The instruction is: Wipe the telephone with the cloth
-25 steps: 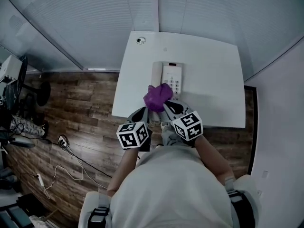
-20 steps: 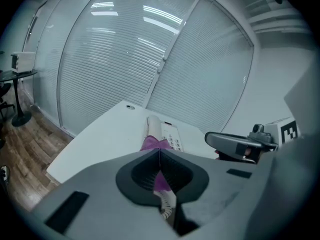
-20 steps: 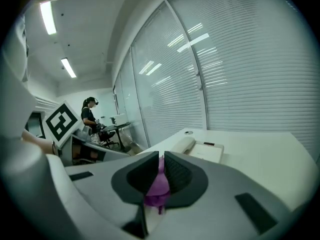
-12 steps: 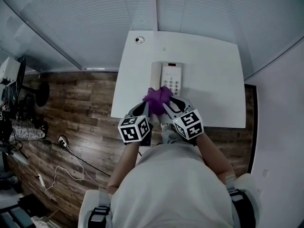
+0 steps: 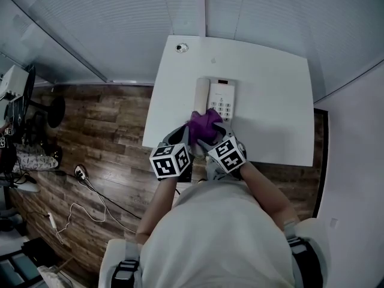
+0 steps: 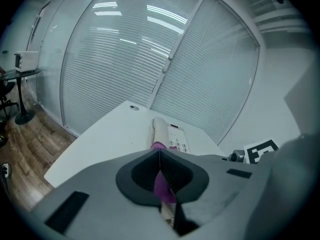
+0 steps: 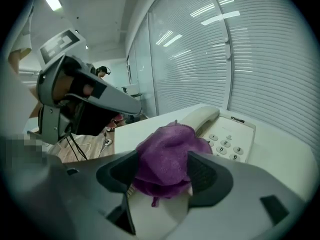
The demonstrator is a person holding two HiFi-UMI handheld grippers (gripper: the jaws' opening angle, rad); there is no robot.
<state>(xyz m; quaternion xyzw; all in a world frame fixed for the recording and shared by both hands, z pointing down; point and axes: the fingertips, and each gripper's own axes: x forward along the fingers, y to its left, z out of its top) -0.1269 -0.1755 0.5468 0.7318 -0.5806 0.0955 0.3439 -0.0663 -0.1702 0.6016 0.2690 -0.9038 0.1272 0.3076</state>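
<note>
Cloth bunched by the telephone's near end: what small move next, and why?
Probably close the right hand-held gripper on the cloth: its jaws are opening with the bunch between them, the left hand-held gripper pinches a thin strip, and the telephone lies ahead.

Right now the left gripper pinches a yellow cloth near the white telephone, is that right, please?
No: the cloth is purple, not yellow, as the left gripper view shows. The left gripper does pinch it near the white telephone.

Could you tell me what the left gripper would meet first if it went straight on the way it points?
Probably the telephone: the left gripper, shut on the purple cloth, points at the near end of its handset, though depth is hard to judge.
</note>
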